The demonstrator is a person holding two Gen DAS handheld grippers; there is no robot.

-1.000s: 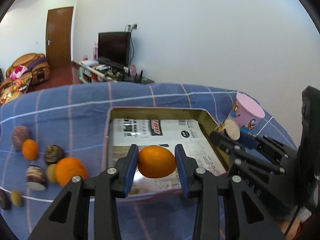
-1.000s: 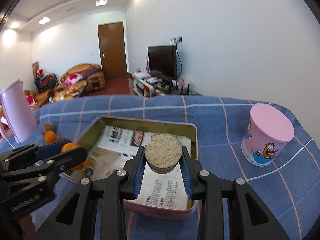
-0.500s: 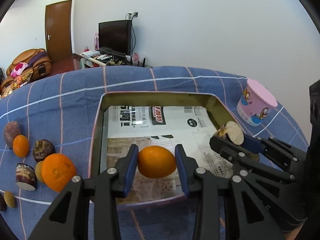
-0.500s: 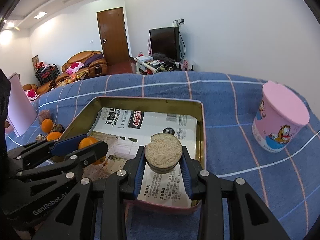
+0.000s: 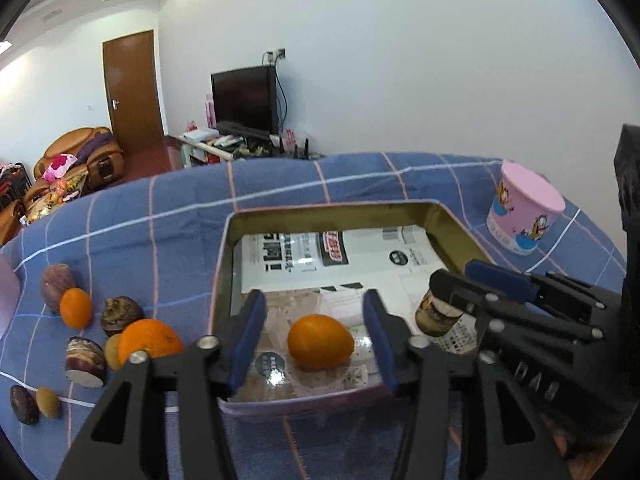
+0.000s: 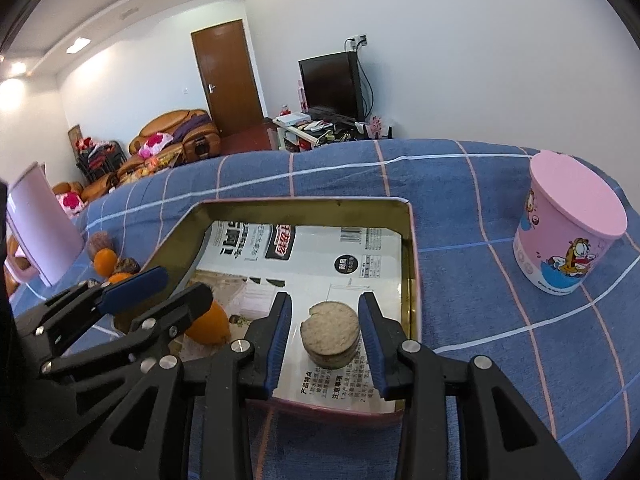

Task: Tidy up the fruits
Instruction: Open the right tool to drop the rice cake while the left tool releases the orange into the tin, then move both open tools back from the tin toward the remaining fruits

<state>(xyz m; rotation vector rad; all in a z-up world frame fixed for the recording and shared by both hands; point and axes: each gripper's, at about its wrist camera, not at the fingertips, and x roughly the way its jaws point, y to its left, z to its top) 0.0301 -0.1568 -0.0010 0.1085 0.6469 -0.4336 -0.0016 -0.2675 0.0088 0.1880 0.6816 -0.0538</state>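
Note:
A gold tin tray (image 5: 332, 208) lined with printed paper lies on the blue checked cloth. An orange (image 5: 320, 342) rests on the paper near the tray's front edge. My left gripper (image 5: 314, 344) straddles it with its jaws opening, and the blue pads stand clear of the fruit on both sides. In the right wrist view a cut round taro piece (image 6: 330, 334) stands on the paper in the tray (image 6: 304, 202). My right gripper (image 6: 325, 336) is narrowly open around it, with a gap showing at the left pad.
Several loose fruits lie on the cloth left of the tray, among them a big orange (image 5: 148, 340) and a small orange (image 5: 76, 307). A pink lidded cup (image 6: 568, 236) stands right of the tray. A pink jug (image 6: 40, 220) is at the far left.
The left jaws spread and the orange dropped from between the pads onto the paper. The taro piece left the right pads' grip and now stands lower, on the tray.

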